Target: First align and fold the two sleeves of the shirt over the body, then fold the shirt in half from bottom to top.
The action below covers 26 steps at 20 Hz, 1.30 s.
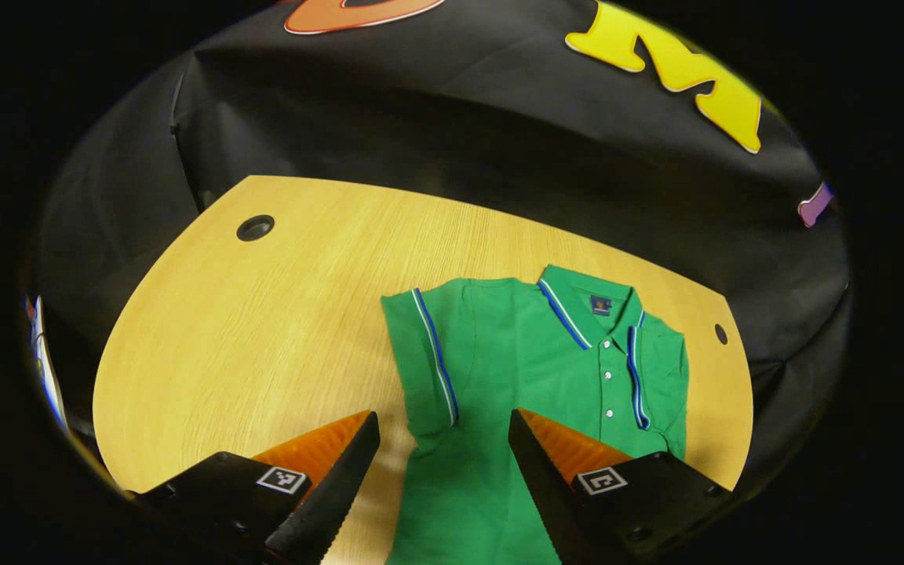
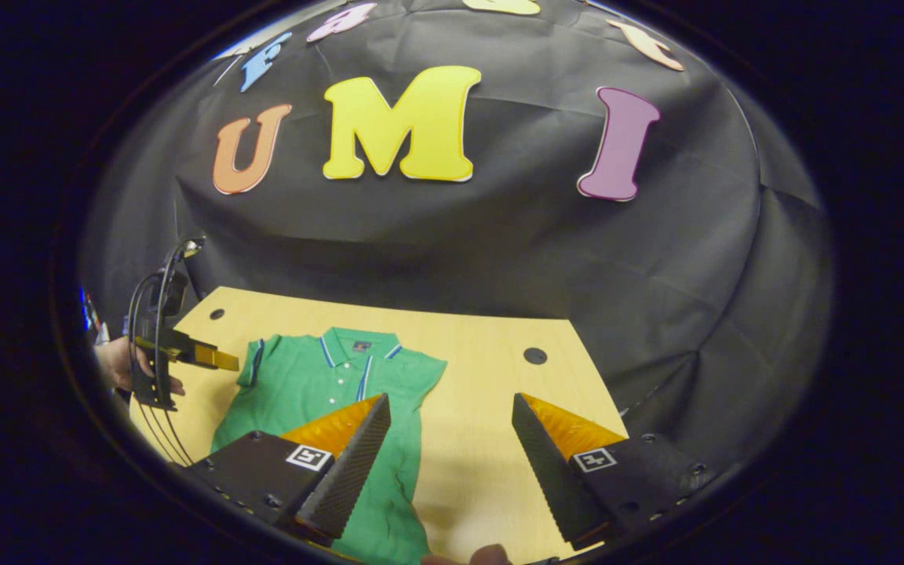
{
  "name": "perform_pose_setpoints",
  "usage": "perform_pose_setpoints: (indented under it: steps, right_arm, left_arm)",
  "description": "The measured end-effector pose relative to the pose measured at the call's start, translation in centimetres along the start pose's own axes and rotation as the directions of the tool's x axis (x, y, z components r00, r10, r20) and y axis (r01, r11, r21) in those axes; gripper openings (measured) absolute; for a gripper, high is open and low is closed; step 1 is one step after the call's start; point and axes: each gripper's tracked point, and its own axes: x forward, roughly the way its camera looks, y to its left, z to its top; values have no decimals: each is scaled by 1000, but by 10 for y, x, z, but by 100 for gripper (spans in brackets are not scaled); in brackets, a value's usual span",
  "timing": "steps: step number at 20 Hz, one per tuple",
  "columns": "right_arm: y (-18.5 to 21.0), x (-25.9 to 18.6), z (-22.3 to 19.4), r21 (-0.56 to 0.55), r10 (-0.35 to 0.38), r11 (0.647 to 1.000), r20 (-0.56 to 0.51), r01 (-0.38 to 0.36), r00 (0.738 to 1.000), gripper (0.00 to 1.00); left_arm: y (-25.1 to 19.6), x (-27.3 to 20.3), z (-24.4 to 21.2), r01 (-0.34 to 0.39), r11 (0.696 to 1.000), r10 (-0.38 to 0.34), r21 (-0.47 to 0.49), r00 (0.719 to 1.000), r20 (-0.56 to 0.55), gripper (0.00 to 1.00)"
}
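Wooden table (image 1: 264, 329), light top with rounded corners, a cable hole (image 1: 255, 227) toward the far left and a smaller hole (image 1: 720, 333) at the far right edge

Green polo shirt (image 1: 515, 369) lies flat on the table, front up, collar (image 1: 589, 302) at the far end, hem toward the near edge. Both sleeves sit folded in over the body: left sleeve (image 1: 428, 353) with its striped cuff running down the left side of the chest, right sleeve (image 1: 656, 369) with its striped cuff just right of the button placket. Bottom half is not folded up

Left gripper (image 1: 444, 435) hovers over the lower left part of the shirt, fingers spread wide, nothing between them, not touching the fabric. In the right gripper view it (image 2: 213, 359) shows at the left of the shirt with a hand (image 2: 118, 365) holding it

Right gripper (image 2: 452, 424) is over bare table just right of the shirt (image 2: 318, 392), fingers spread apart, gripping nothing; left finger (image 2: 342, 463) overlaps the shirt's right edge in view
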Motion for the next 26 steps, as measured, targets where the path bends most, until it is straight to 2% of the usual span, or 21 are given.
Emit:
perform_pose_setpoints:
  steps: [4,11,13,15,16,17,18,19,20,23,24,26]
  right_arm:
    - [-5,2,-15,-5,-8,1000,-44,8,999,96]
    - [16,13,-20,-7,45,999,-73,-46,996,96]
    - [20,16,-18,-11,58,998,-71,-59,996,96]
    - [22,20,-16,-5,62,998,-71,-62,996,96]
    - [23,22,-16,3,64,998,-75,-64,995,96]
    - [25,23,-18,12,68,998,-80,-67,995,96]
    - [26,24,-19,21,70,997,-84,-68,994,95]
    - [26,25,-19,27,72,997,-86,-70,994,95]
    - [27,26,-19,31,73,997,-86,-71,994,95]
    - [27,27,-18,13,62,998,-77,-62,995,96]
    - [27,27,-16,13,63,998,-70,-62,996,95]
    - [29,26,-13,15,64,998,-57,-64,996,96]
  left_arm:
    - [10,30,2,-39,999,41,34,997,-61,100]
    - [13,64,9,-56,998,60,29,991,-122,99]
    - [17,69,9,-72,996,77,44,987,-140,91]
    - [20,71,5,-71,996,81,61,982,-168,77]
    - [23,72,4,-81,994,92,68,980,-179,60]
    - [23,75,3,-81,994,93,71,978,-184,60]
    - [24,75,2,-87,993,101,77,977,-190,42]
    - [29,73,2,-96,992,110,82,974,-196,36]
    - [29,72,4,-90,993,104,80,974,-199,25]
    - [26,69,3,-56,995,72,85,975,-208,16]
    - [27,67,4,-54,995,70,83,976,-205,9]
    - [21,61,9,-28,996,44,83,980,-194,6]
